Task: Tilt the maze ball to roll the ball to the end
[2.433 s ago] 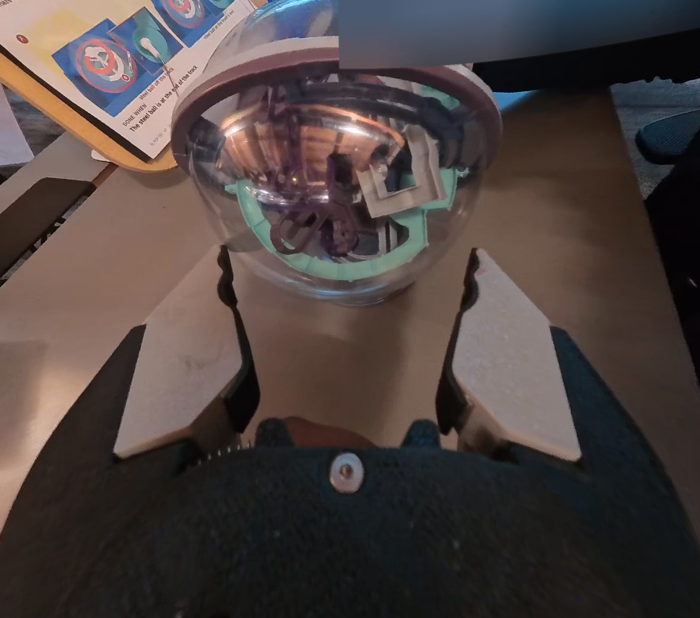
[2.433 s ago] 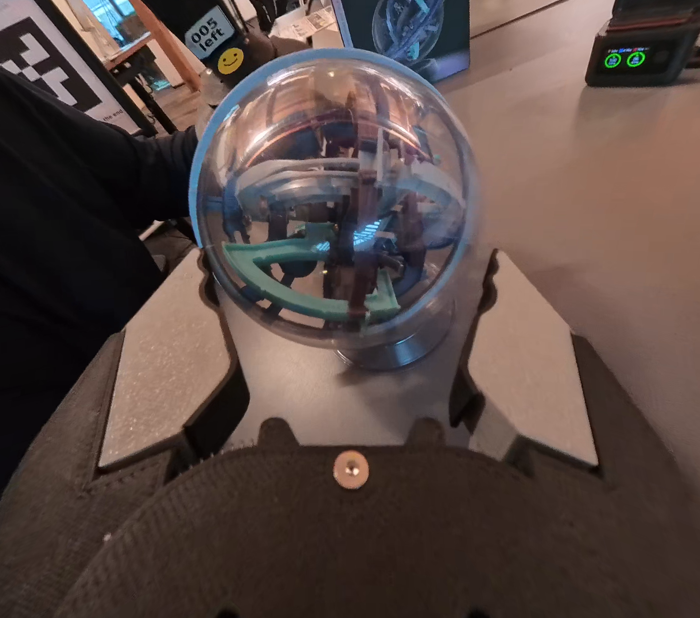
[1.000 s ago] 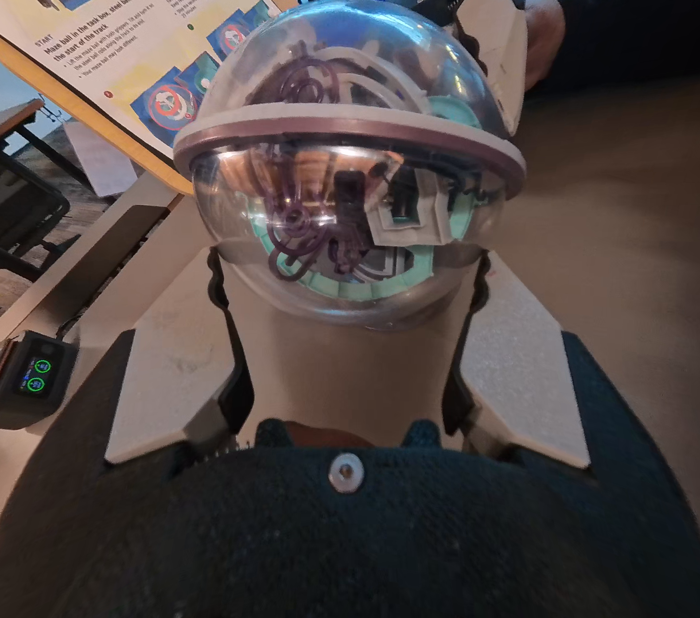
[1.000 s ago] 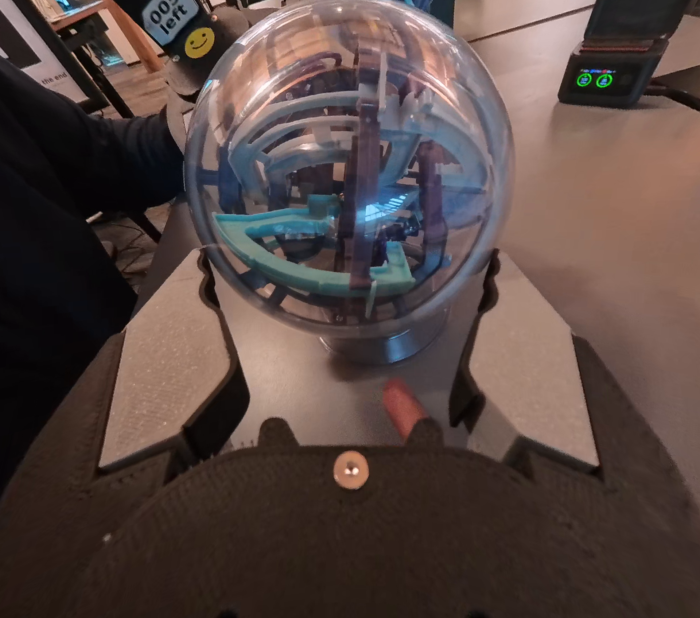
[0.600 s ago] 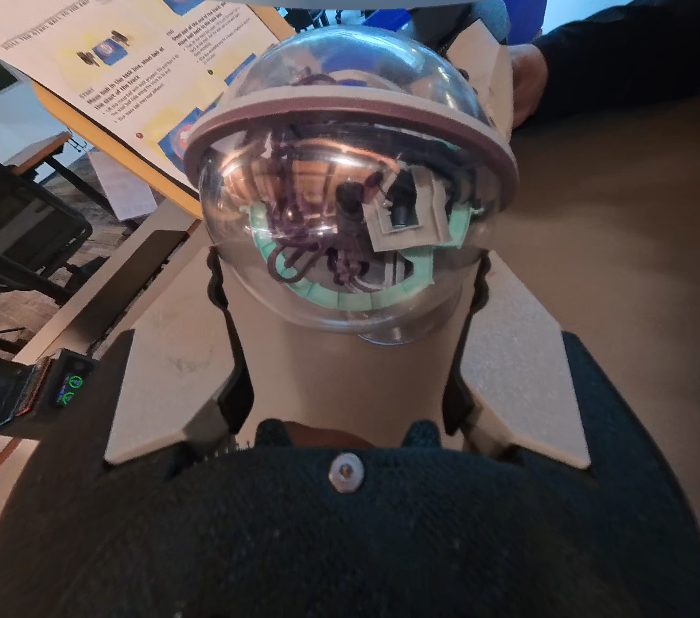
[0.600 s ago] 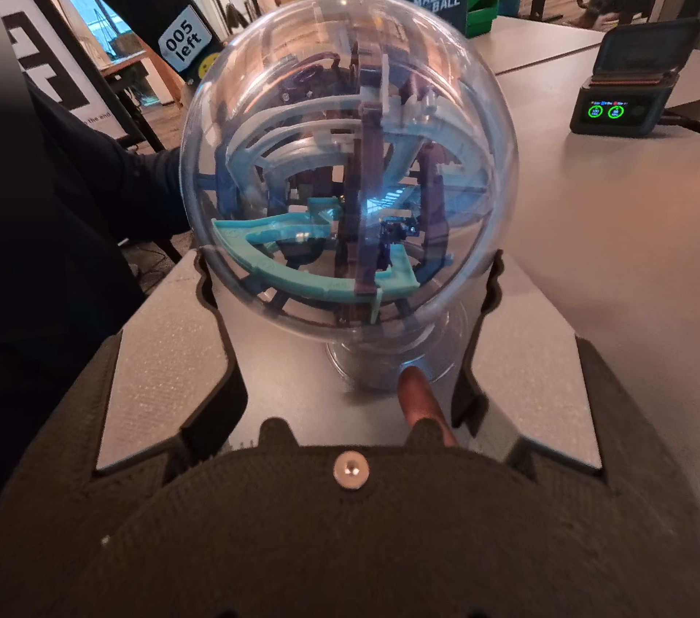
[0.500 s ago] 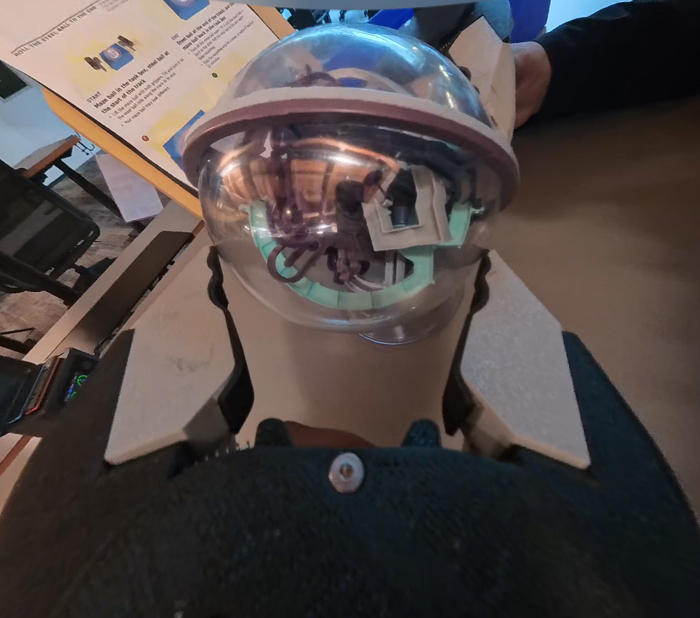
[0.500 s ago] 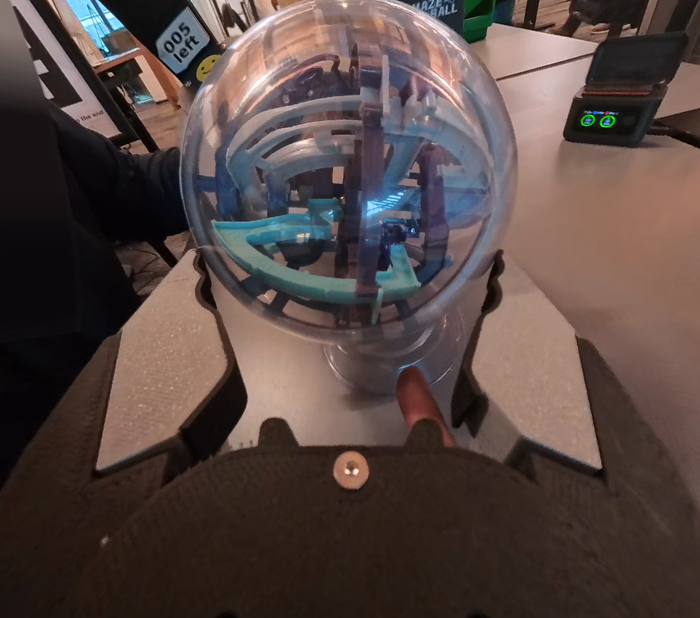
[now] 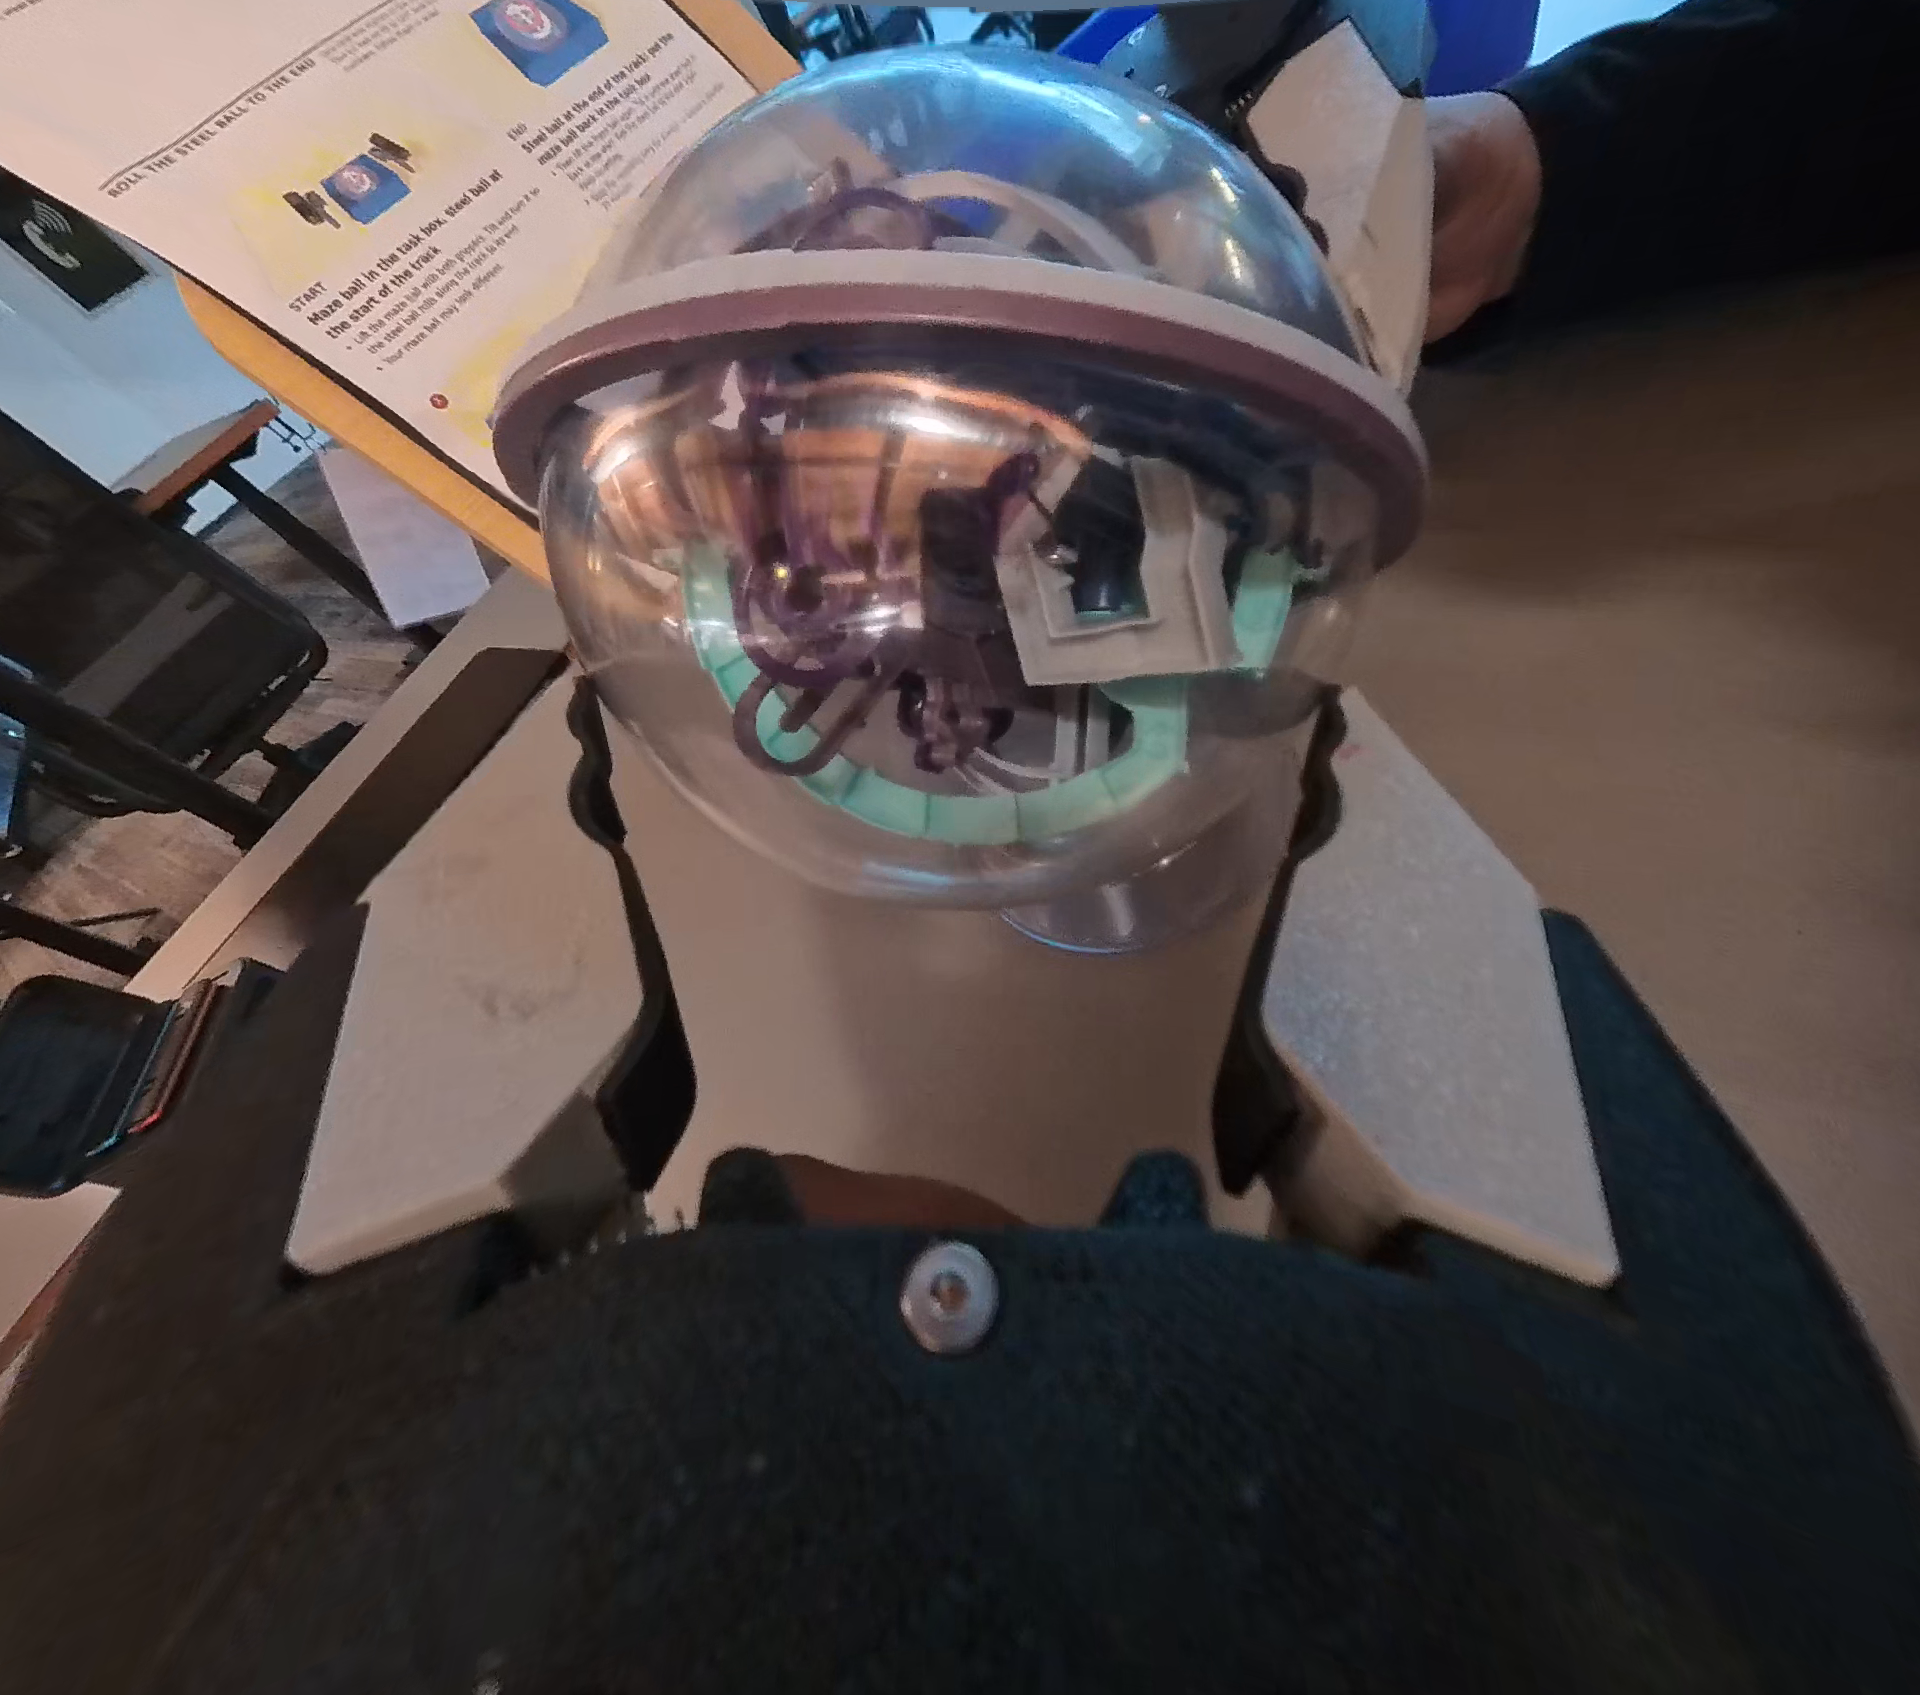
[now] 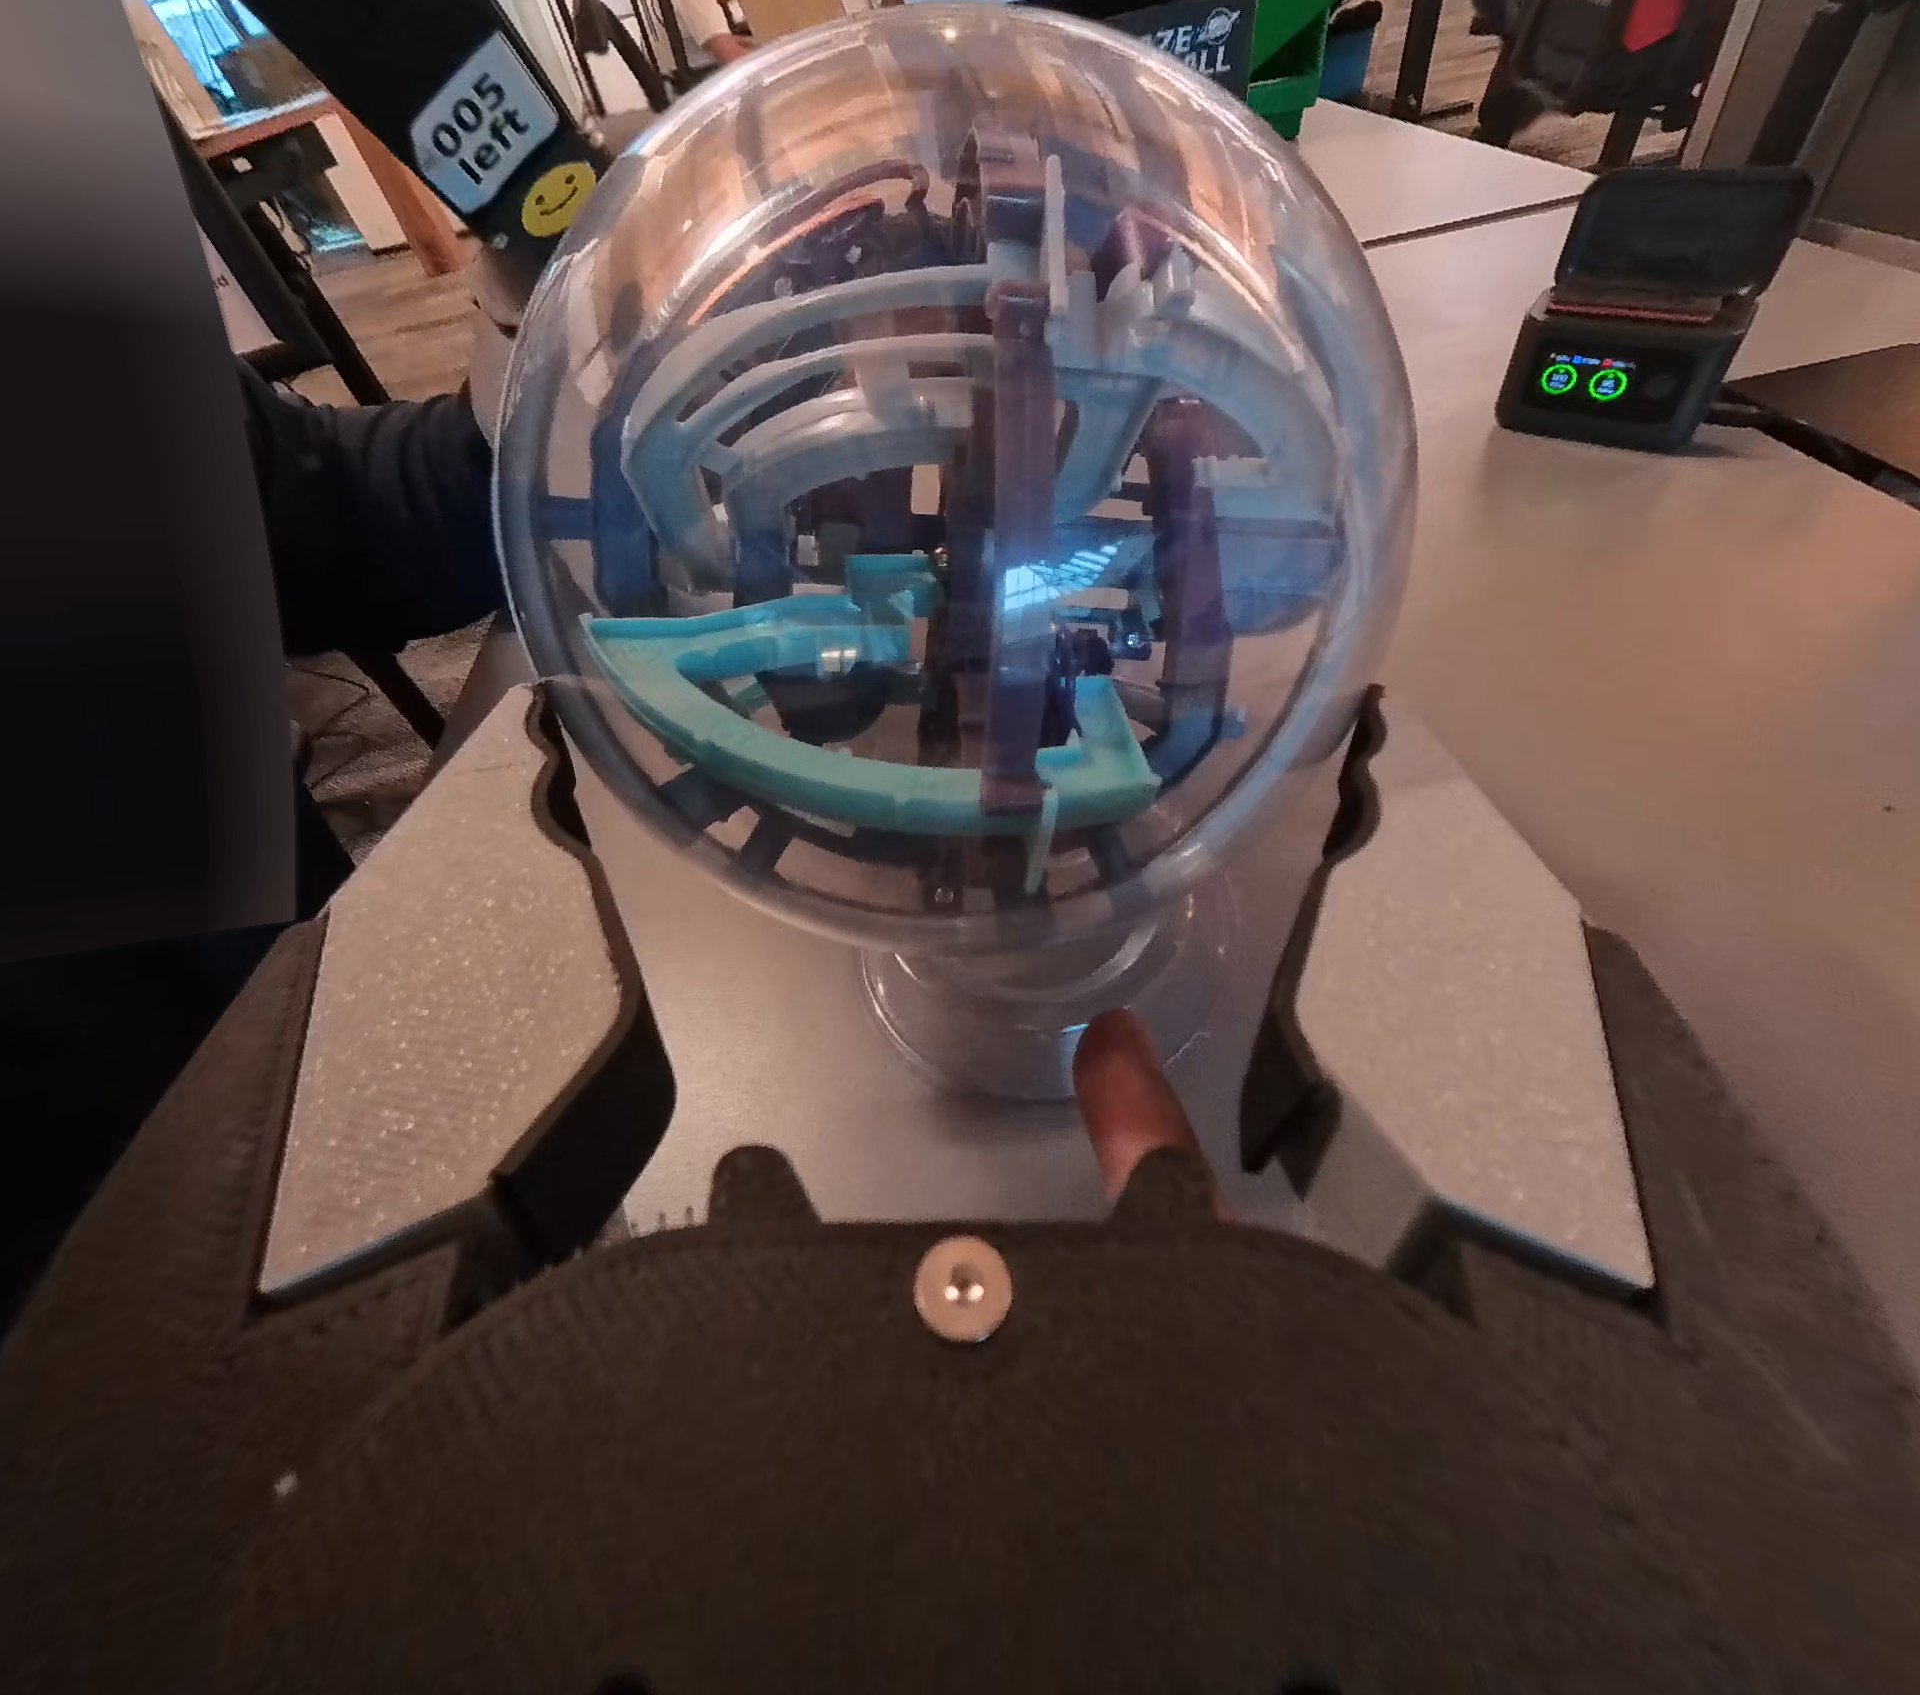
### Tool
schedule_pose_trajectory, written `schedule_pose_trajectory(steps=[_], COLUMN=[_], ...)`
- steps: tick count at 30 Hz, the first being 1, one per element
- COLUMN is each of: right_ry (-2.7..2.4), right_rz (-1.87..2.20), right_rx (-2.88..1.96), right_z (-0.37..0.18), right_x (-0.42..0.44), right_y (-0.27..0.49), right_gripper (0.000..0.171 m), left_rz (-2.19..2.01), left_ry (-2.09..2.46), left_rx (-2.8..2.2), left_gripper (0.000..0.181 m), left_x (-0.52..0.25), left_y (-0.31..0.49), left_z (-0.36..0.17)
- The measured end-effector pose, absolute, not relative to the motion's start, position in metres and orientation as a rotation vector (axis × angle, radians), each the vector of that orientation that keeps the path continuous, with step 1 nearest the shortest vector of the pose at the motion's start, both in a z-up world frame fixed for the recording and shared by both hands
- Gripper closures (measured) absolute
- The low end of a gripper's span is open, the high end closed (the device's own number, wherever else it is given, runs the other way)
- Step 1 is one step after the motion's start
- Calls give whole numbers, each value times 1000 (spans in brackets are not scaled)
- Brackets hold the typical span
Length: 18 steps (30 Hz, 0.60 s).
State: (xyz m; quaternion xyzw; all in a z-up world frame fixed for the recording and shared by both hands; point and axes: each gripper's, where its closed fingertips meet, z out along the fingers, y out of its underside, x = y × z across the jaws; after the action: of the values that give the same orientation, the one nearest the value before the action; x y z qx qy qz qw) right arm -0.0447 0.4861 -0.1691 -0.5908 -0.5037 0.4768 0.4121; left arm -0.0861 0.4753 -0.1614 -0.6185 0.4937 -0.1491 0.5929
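Left gripper [image 9: 951, 710] and right gripper [image 10: 956, 710]: both spread wide, pressing the maze ball [image 10: 956, 482] from opposite sides, lifted above the clear stand [image 10: 1023, 1017] at 6 o'clock. Steel ball not findable inside; progress cannot be judged, tilting probably ongoing.

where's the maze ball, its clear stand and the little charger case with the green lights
maze ball [image 10: 956, 482], right wrist view, front of the clear shell
clear stand [image 10: 977, 1022], right wrist view, its rim below the ball
charger case [image 10: 1621, 378], right wrist view, its lit front face
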Motion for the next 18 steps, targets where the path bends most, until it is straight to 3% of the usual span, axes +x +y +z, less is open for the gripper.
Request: schedule_pose_trajectory(steps=[18], right_ry=[-1314], right_rz=[1072], right_rx=[-1423], right_z=[-163], right_x=[-41], right_y=[487], right_gripper=[29], left_rz=[-278], left_ry=[1145], left_rx=[-1344], left_gripper=[52], left_x=[-82], left_y=[476], left_z=[-158])
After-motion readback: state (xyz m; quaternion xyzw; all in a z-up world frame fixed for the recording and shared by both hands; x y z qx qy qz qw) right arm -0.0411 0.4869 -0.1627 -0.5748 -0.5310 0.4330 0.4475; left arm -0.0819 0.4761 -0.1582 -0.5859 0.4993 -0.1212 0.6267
